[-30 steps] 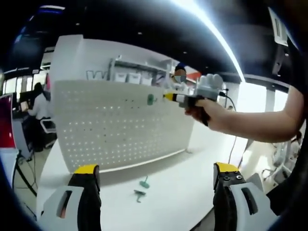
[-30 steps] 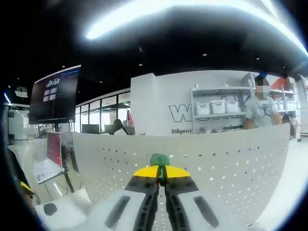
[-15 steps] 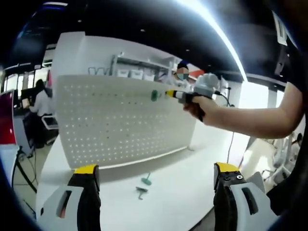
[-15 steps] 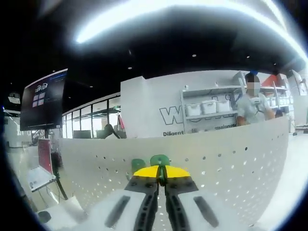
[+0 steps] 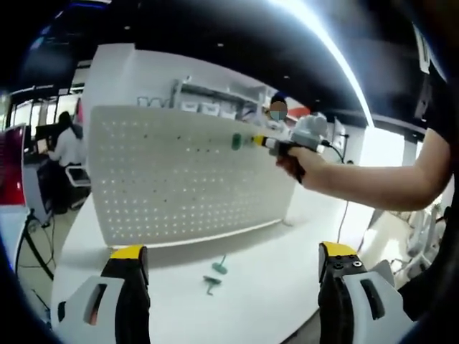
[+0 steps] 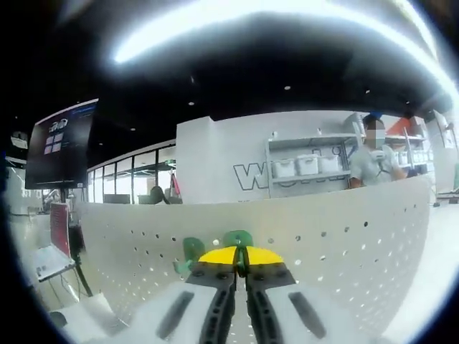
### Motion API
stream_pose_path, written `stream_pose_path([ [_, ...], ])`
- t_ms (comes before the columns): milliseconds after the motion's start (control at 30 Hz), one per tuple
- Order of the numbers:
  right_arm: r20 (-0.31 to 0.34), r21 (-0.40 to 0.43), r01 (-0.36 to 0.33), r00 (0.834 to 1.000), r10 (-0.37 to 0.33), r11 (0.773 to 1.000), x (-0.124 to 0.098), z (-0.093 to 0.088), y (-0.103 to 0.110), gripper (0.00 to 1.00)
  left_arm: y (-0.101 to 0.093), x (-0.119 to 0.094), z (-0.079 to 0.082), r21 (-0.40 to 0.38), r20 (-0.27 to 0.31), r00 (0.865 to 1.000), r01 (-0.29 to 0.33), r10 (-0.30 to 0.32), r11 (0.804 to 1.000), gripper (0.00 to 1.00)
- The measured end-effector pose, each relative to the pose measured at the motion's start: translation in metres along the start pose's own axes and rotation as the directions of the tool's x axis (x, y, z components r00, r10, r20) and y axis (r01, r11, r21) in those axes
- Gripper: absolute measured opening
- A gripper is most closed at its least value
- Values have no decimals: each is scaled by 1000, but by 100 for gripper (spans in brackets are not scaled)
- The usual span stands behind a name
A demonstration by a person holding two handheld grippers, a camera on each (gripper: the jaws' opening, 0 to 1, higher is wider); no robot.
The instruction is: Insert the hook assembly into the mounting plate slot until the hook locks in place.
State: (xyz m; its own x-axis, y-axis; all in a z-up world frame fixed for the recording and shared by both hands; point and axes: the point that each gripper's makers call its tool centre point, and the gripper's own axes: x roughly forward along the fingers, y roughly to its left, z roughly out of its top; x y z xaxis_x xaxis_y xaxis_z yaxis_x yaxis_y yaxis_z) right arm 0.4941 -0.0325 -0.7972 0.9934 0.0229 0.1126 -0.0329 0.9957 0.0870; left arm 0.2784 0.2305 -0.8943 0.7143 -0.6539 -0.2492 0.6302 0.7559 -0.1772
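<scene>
Right gripper view: the right gripper (image 6: pixel 241 264), jaws clamped on a small green plastic hook (image 6: pixel 237 239), presses it against the white perforated mounting panel (image 6: pixel 344 236) at twelve o'clock. Insertion appears underway; seating it until it locks likely follows. The left gripper (image 5: pixel 233 272) has its jaws apart, empty.

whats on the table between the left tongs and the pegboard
Two loose green hooks lie on the white table, between the open left tongs and the pegboard, in the left gripper view.
</scene>
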Motion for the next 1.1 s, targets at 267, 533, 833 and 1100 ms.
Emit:
stream_pose_path([
  [267,-1,14,12,1000,-12,1000,4,-5,-3,0,1,5,1,9,-7,1000,-1,2,1000,100],
  [533,12,9,18,1000,-19,1000,6,-9,-2,0,3,7,0,5,-11,1000,-7,7,1000,99],
  [833,21,-21,28,999,-28,999,6,-8,0,1,4,4,-1,-1,-13,1000,-17,17,1000,98],
  [1100,-15,-46,36,999,-37,998,7,-8,2,4,1,2,-2,4,-12,1000,-13,13,1000,98],
])
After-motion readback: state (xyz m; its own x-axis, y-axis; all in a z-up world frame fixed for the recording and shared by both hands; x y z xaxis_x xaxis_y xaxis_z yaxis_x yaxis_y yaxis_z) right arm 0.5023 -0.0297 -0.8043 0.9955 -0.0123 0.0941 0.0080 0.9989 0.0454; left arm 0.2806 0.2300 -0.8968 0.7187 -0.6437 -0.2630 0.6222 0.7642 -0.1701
